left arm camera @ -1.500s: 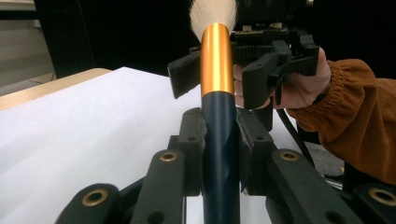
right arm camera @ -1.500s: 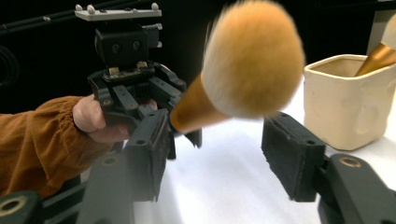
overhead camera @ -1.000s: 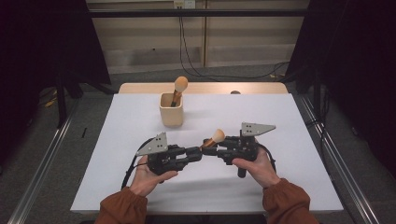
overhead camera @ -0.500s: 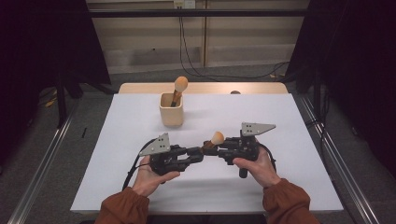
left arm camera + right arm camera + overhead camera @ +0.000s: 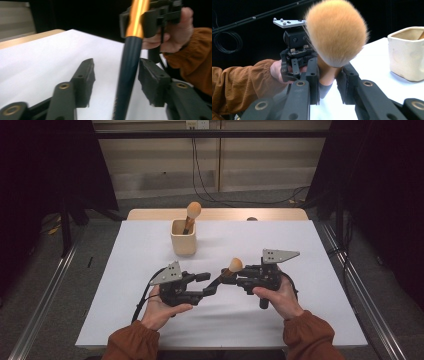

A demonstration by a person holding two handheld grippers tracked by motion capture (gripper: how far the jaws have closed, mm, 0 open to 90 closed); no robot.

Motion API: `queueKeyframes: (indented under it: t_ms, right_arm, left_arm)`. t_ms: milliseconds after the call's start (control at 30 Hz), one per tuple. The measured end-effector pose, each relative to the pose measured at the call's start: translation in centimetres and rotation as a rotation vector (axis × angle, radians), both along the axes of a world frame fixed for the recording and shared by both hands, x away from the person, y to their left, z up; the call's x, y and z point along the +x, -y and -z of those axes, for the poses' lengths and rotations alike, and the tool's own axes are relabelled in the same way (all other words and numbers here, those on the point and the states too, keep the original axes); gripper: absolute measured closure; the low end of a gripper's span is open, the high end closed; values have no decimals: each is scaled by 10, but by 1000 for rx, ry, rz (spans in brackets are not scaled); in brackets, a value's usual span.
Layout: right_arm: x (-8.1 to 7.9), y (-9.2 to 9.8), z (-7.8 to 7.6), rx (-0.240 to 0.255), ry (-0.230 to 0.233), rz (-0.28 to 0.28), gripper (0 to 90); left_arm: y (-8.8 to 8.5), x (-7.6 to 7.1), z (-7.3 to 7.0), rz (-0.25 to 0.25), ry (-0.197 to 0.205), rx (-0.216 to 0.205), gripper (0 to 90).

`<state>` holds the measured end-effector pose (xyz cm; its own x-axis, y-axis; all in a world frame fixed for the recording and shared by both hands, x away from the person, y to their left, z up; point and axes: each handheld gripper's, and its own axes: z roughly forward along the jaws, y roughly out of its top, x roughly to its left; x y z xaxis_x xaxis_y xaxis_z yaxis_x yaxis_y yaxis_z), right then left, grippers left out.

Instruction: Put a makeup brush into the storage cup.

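Orange-bristled makeup brush (image 5: 231,267) with dark handle spans both grippers, long axis running 8 to 2 o'clock. Right gripper (image 5: 329,82) clamps gold ferrule; left gripper (image 5: 116,75) jaws just opened, handle loose between. Beige cup (image 5: 183,238) at 11 o'clock.

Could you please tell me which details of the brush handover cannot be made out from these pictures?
- Brush handle end: cut off by the bottom edge of the left gripper view.
- Left gripper, jaws just opening: handle between them, contact with the far pad blurred.
- Cup contents: cut off by the right gripper view's edge.
- Second brush handle: hidden inside the cup, high view.
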<state>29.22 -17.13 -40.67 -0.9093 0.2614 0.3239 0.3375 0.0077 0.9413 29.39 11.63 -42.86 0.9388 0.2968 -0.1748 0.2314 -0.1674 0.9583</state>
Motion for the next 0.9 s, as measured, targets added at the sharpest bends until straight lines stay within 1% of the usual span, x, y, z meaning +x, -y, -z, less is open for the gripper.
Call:
queueKeyframes:
  t_ms: [33, 100, 167, 267, 333, 367, 433, 500, 533, 567, 633, 667, 767, 833, 867, 900]
  right_arm:
    - [0, 1, 0, 0, -3, 3, 732]
    - [1, 3, 0, -6, -9, 9, 731]
    - [1, 5, 0, -13, -11, 15, 731]
    - [1, 7, 0, -17, -10, 25, 732]
    - [1, 9, 0, -28, -8, 29, 732]
    - [1, 10, 0, -34, -9, 30, 732]
    - [1, 11, 0, -46, -9, 32, 732]
    - [1, 14, -1, -57, -13, 36, 732]
    - [1, 15, -1, -62, -16, 38, 732]
    - [1, 16, -1, -68, -23, 41, 732]
    - [1, 18, -1, -68, -28, 51, 731]
    - [1, 19, -1, -68, -28, 54, 731]
    - [1, 19, -2, -80, -29, 54, 732]
    - [2, 18, -3, -91, -28, 51, 731]
    - [2, 18, -4, -96, -31, 53, 731]
    - [2, 18, -4, -100, -30, 54, 731]
  left_arm:
    - [-1, 0, 0, -6, -6, 1, 420]
    - [-3, -1, 0, -18, -5, 19, 366]
    - [-5, -1, -1, -29, -13, 21, 323]
    - [-9, 0, -2, -47, -14, 29, 275]
    - [-12, 0, -3, -59, -18, 30, 228]
    - [-14, 1, -3, -67, -15, 37, 219]
    - [-16, 1, -4, -81, -27, 37, 177]
    - [-19, 2, -4, -91, -27, 52, 126]
    - [-19, 2, -4, -112, -37, 60, 100]
    - [-20, 2, -4, -119, -43, 68, 54]
    - [-21, 3, -4, -116, -56, 71, 47]
    - [-22, 3, -3, -112, -58, 80, 44]
    - [-22, 4, -3, -99, -85, 78, 24]
    - [-22, 3, -2, -80, -56, 99, 13]
    - [-21, 3, -2, -78, -43, 100, 14]
    - [-21, 3, -3, -75, -43, 103, 13]
